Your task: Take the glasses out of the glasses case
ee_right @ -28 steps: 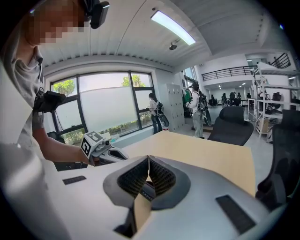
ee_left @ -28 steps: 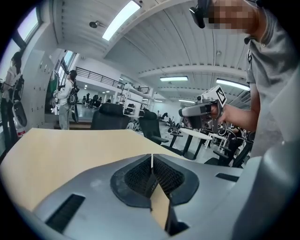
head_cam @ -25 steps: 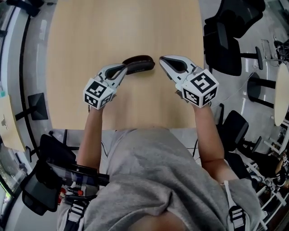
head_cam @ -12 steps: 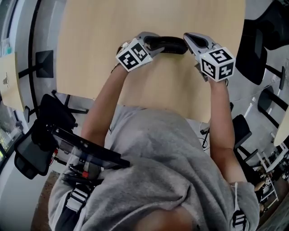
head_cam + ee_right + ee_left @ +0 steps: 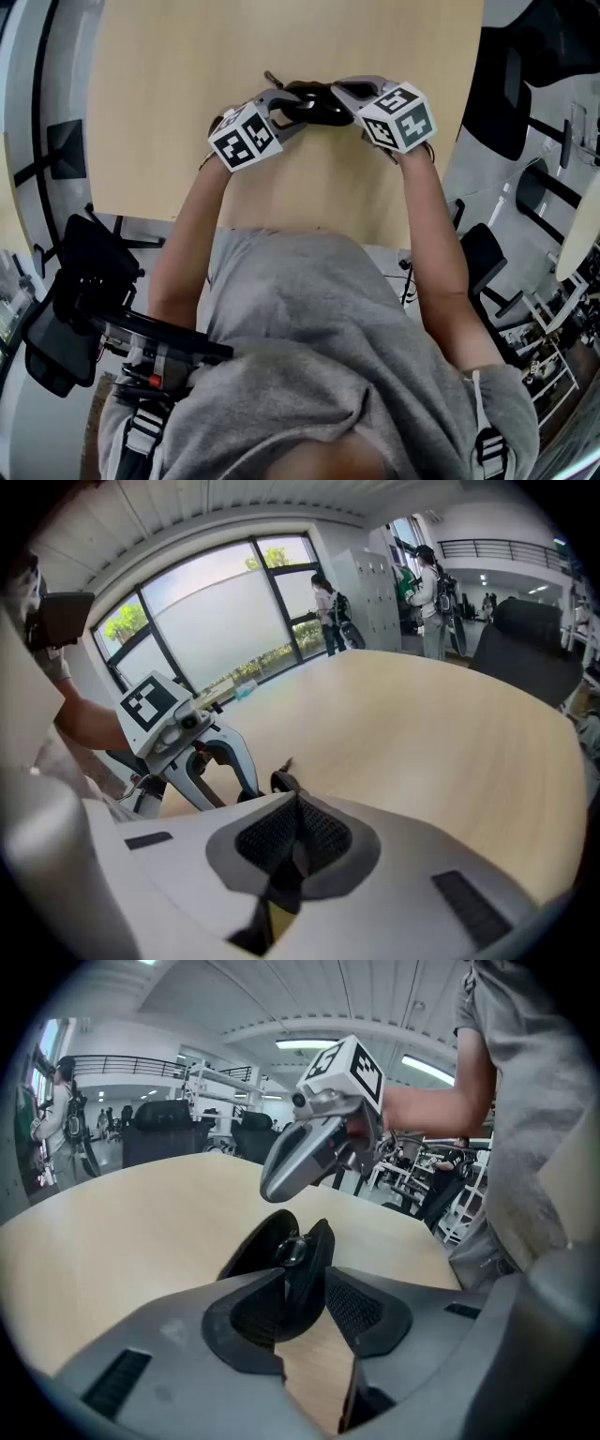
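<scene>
Surface [image 5: 169,112]: pale wood, wide and bare apart from the case.
Left gripper [image 5: 305,1302]: low over the surface at the case's near end. Its jaws have just been opening and now stand wide, with the end of the case between the pads but not pinched.
Right gripper [image 5: 298,832]: jaws closed together on nothing, tip just beside the case's other end.
Case [image 5: 281,1251]: black, hard-looking clamshell, lying on the surface between the two grippers, its halves a little ajar.
Glasses: not plainly visible. Only a small shiny bit shows in the gap between the halves, so they are probably inside.
Handling: the case looks light and smooth, so it will likely slide or tip if pushed from one side. The glasses will be thin and fragile.
Hold: pin the lower half by its rim, lift the lid edge, then take the glasses by the bridge or a temple, not the lenses.
</scene>
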`<state>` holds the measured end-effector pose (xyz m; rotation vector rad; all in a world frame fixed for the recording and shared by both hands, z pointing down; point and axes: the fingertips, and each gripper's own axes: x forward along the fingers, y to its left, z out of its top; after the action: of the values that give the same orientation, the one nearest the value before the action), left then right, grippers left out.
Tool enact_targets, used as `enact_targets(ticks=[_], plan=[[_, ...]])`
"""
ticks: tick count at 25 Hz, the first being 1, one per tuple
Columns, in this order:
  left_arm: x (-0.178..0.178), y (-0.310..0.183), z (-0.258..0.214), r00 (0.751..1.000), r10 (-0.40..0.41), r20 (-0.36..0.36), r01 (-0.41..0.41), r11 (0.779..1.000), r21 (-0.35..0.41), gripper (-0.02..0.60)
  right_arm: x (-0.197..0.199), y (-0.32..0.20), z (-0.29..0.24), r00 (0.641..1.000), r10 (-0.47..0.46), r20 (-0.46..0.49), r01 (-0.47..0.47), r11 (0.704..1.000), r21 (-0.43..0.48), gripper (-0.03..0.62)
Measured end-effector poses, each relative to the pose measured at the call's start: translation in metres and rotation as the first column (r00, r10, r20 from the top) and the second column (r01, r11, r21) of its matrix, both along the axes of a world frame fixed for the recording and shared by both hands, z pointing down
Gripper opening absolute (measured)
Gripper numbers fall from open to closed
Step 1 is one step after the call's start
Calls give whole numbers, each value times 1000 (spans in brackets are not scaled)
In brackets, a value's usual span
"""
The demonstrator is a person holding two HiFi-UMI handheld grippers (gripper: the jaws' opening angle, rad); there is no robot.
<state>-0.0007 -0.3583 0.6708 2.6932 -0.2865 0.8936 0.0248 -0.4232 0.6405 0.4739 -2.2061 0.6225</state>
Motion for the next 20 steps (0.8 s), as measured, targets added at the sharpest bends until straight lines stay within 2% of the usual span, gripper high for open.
enact_targets(ticks=[6,9,11,13,17,18,20], plan=[[4,25,21,1000,-23,-1,23,999,-33,132,-7,31,0,990,-143,-3,143,990,-18,8],[5,28,24,999,-36,2,36,999,-28,132,-11,38,5,974,-224,-39,226,973,42,9],[5,28,24,999,-39,4,39,999,-19,132,-15,38,11,958,-271,-99,280,954,105,11],[4,29,25,999,-39,6,39,999,-14,132,-18,37,23,924,-322,-208,359,917,173,11],[3,32,26,999,-42,16,42,999,-6,132,-22,34,46,825,-381,-418,507,826,246,35],[6,31,27,999,-40,15,40,999,-5,132,-19,32,52,805,-381,-454,523,816,244,61],[11,30,26,999,-38,9,38,999,-6,132,-10,27,64,779,-368,-507,530,820,218,80]])
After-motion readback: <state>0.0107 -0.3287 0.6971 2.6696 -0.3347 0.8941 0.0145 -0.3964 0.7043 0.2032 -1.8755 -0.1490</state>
